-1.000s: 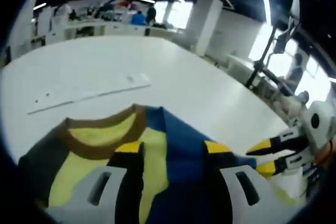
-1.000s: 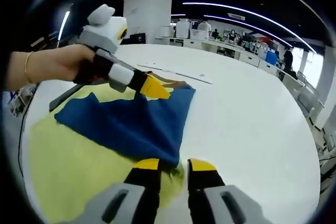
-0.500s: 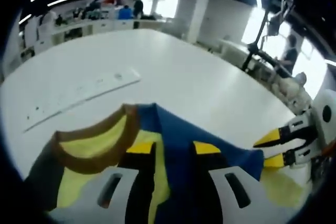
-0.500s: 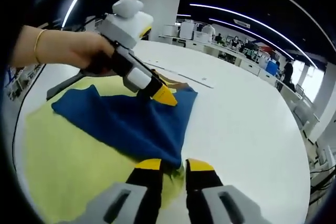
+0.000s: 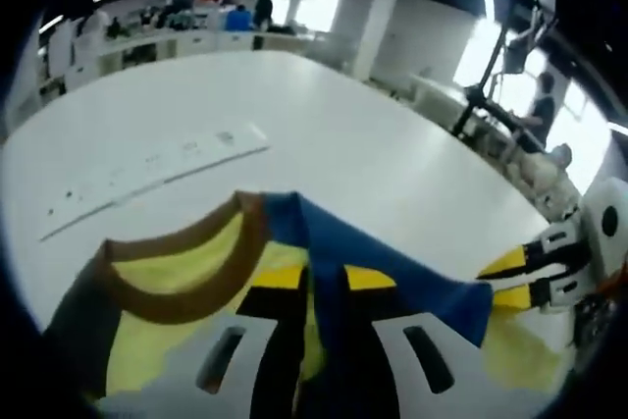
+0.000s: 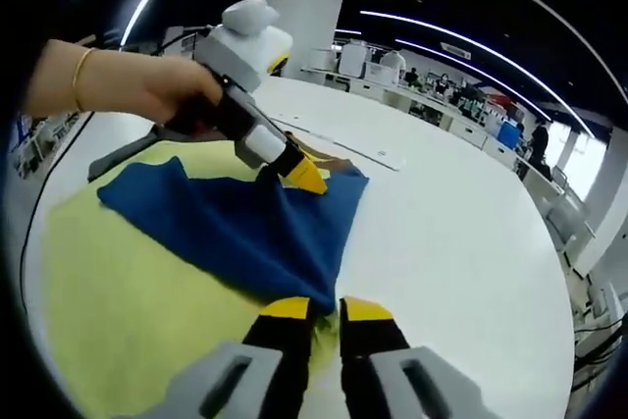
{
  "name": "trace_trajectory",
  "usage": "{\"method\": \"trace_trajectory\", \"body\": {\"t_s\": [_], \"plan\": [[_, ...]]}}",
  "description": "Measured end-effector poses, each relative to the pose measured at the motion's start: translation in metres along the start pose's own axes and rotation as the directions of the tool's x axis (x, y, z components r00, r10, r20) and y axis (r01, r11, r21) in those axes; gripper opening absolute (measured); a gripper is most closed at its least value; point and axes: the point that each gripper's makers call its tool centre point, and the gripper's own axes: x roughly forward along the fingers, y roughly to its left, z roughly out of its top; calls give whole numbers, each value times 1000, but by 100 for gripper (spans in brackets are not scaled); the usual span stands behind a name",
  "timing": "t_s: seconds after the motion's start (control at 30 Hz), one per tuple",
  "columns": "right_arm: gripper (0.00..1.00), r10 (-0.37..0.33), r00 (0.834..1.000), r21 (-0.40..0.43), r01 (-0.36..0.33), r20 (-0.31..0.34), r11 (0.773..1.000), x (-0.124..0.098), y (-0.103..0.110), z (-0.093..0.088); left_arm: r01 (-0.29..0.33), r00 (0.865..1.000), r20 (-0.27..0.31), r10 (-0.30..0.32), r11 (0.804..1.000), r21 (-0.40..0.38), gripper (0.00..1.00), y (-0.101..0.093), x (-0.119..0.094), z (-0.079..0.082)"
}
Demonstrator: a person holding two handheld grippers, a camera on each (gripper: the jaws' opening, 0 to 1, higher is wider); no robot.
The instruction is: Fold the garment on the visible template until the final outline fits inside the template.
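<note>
A yellow garment (image 6: 128,291) with a brown collar (image 5: 250,233) and a dark grey sleeve (image 5: 69,311) lies on the white table (image 5: 343,144). A blue flap (image 6: 245,228) is folded over it. In the left gripper view, my left gripper (image 5: 324,277) rises from the bottom with its jaws close together on the blue edge beside the collar. The right gripper view shows that gripper (image 6: 306,179) pinching the same edge, held by a hand (image 6: 147,85). My right gripper (image 6: 327,308) is shut on the flap's near corner. The right gripper (image 5: 510,279) also shows at the far right of the left gripper view.
A long white strip (image 5: 157,169) lies on the table beyond the collar, and it also shows as the strip (image 6: 334,144) in the right gripper view. Bare tabletop stretches to the right of the garment (image 6: 461,242). Desks, people and a dark stand (image 5: 486,115) are far behind.
The left gripper's jaws have drawn closer together around the blue edge. The right gripper's jaws have narrowed slightly on the corner. The hand with the left gripper has shifted a little.
</note>
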Motion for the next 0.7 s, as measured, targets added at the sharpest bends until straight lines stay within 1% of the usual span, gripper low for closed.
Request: {"method": "trace_trajectory", "body": {"t_s": [0.03, 0.1, 0.27, 0.37, 0.47, 0.5, 0.6, 0.7], "plan": [[4, 0, 1000, -1, 0, 1, 1000, 0, 0, 0, 1, 1000, 2, -1, 1000, -4, 0, 1, 1, 0], [3, 2, 1000, -4, -2, -5, 1000, 1, 1, -1, 11, 1000, -1, -11, 1000, -3, 0, 0, 2, 0], [2, 1, 1000, 10, -1, -10, 1000, 1, 0, -1, 11, 1000, -10, -11, 1000, 3, 0, 1, 8, -1], [1, 0, 1000, 18, 0, -9, 1000, 1, -2, -2, 9, 1000, 0, -9, 1000, -1, 0, 0, 8, 3], [0, -4, 1000, 20, 4, -4, 1000, -1, -3, -2, 6, 999, 44, -6, 1000, 8, 0, -2, 5, 16], [0, -3, 1000, 21, 3, -2, 1000, -1, -3, -1, 8, 999, 51, -9, 1000, 4, 0, -3, 4, 19], [0, -4, 1000, -2, 4, -4, 1000, -2, -2, -2, 35, 996, 88, -35, 999, -2, 0, -7, 6, 30], [0, -3, 1000, -4, 3, -5, 1000, -2, -3, -2, 45, 995, 87, -46, 999, 13, 0, -13, 11, 37]]}}
